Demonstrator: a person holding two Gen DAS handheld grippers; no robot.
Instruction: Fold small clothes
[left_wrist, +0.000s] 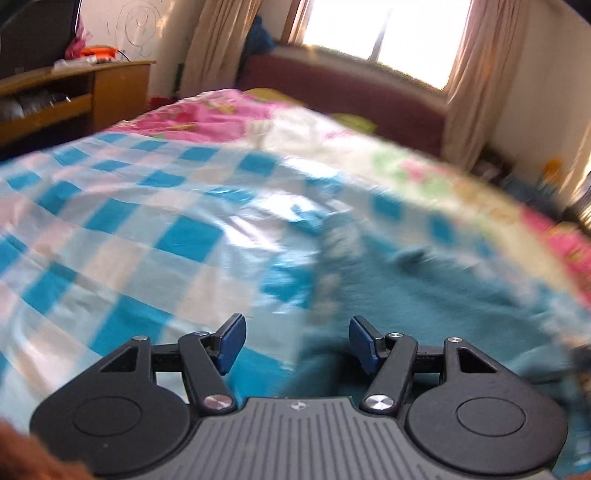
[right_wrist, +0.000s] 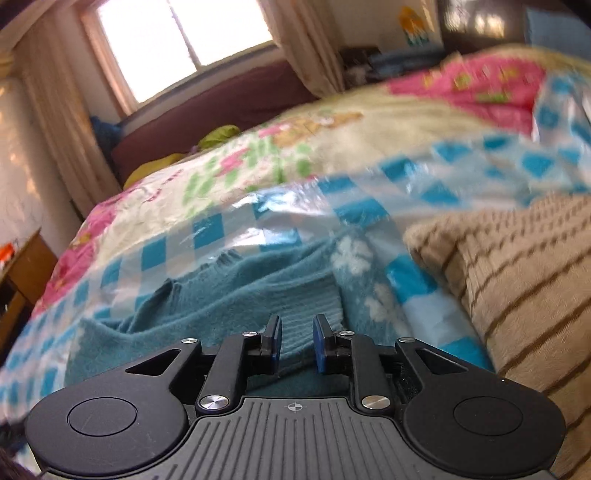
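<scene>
Beside teal sweater on checkered sheet: striped beige blanket.

Teal sweater blurred, cut off btm.

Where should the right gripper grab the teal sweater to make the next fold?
Probably the ribbed edge of the teal sweater lying just ahead of the right gripper, approached from the near side. That edge lies flat and free on the checkered sheet, so one finger could slide under it. The striped beige blanket crowds the right.
</scene>
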